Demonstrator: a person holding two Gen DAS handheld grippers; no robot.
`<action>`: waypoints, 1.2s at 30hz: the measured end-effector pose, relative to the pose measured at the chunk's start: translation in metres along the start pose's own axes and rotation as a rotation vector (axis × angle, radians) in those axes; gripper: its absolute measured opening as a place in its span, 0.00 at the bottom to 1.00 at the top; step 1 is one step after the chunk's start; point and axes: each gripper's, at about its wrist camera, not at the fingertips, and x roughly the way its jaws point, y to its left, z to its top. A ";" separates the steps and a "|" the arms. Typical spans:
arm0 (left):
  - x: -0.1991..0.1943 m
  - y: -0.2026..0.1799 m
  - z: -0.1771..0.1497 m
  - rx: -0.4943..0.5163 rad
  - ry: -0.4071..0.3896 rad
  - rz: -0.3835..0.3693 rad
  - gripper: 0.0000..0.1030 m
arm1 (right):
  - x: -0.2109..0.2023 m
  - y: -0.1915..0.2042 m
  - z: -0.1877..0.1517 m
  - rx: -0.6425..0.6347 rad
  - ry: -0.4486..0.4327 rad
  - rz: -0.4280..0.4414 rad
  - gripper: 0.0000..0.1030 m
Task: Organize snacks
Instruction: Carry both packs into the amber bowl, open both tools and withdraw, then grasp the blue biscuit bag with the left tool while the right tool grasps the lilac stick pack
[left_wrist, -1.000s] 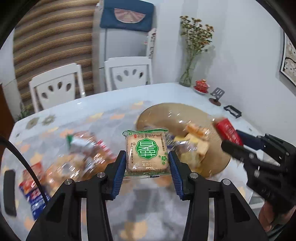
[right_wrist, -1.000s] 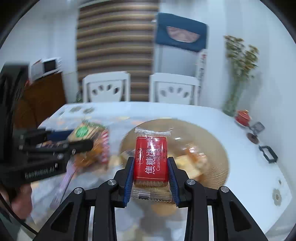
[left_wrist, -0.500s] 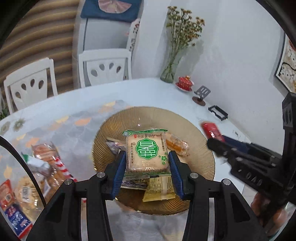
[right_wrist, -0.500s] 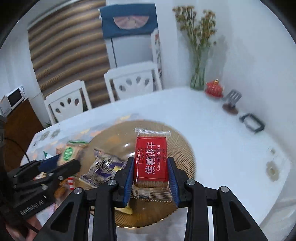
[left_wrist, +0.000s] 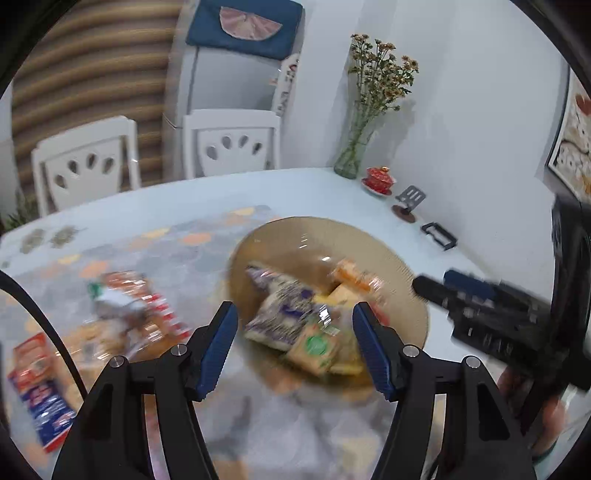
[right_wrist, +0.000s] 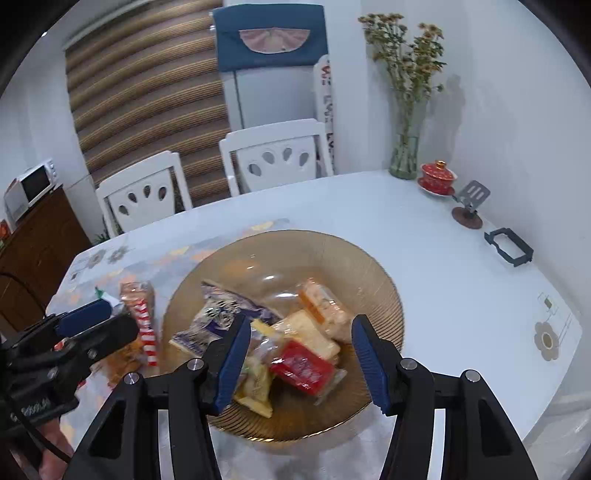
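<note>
A round amber glass plate holds several wrapped snacks. The red caramel biscuit pack lies in it near the front, below my right gripper, which is open and empty. The green-label cracker pack lies in the plate's front, below my left gripper, also open and empty. A purple pack and an orange pack lie in the plate too. More snack packs lie on the table left of the plate.
The white table carries a glass flower vase, a red lidded cup, a small stand and a black clip at the right. Two white chairs stand behind it. The right gripper shows at the right of the left wrist view.
Both grippers have opened and let go of their packs. The green cracker pack and the red biscuit pack now lie in the plate. Both grippers have drawn back slightly.
</note>
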 end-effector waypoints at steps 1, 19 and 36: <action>-0.010 0.005 -0.007 0.010 -0.009 0.028 0.61 | -0.004 0.006 -0.002 -0.013 -0.003 0.013 0.54; -0.107 0.185 -0.163 -0.370 0.031 0.440 0.61 | 0.041 0.163 -0.095 -0.248 0.082 0.417 0.54; -0.080 0.212 -0.191 -0.448 0.050 0.424 0.61 | 0.087 0.168 -0.125 -0.205 0.158 0.444 0.57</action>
